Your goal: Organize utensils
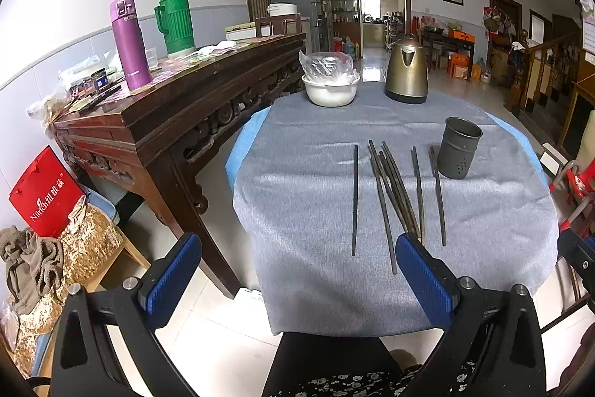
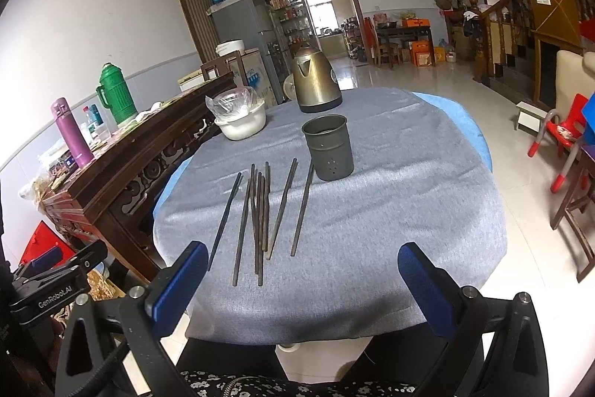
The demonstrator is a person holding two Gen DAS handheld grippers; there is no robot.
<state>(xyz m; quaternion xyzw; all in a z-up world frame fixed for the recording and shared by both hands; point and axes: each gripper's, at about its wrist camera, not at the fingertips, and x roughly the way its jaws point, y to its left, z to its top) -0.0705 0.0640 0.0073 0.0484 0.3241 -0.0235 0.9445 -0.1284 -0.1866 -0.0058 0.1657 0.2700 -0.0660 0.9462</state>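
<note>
- The left gripper [image 1: 299, 270] hangs off the near edge of the table [image 1: 297, 144], its blue-padded fingers [image 1: 424, 281] spread wide with nothing between them.
- The right gripper [image 2: 303, 279] sits at the same near edge, fingers [image 2: 427, 289] wide apart and empty too.
- The chopsticks [image 2: 260, 218] lie flat on the grey cloth [image 2: 409, 196], pointing roughly from the near edge toward the far side: one single at the left, a crossed bundle in the middle, two more spaced out at the right.
- The grey metal holder [image 2: 329, 147] stands upright just beyond the far tips of the right-hand sticks, near but whether touching I cannot tell.
- A white bowl [image 2: 243, 123] with plastic wrap and a brass-coloured kettle [image 2: 316, 84] stand near the far edge, well apart from the sticks.
- Bare cloth lies open to the right of the sticks and holder.
- A carved wooden sideboard [image 1: 178, 106] crowds the table's left edge.
</note>
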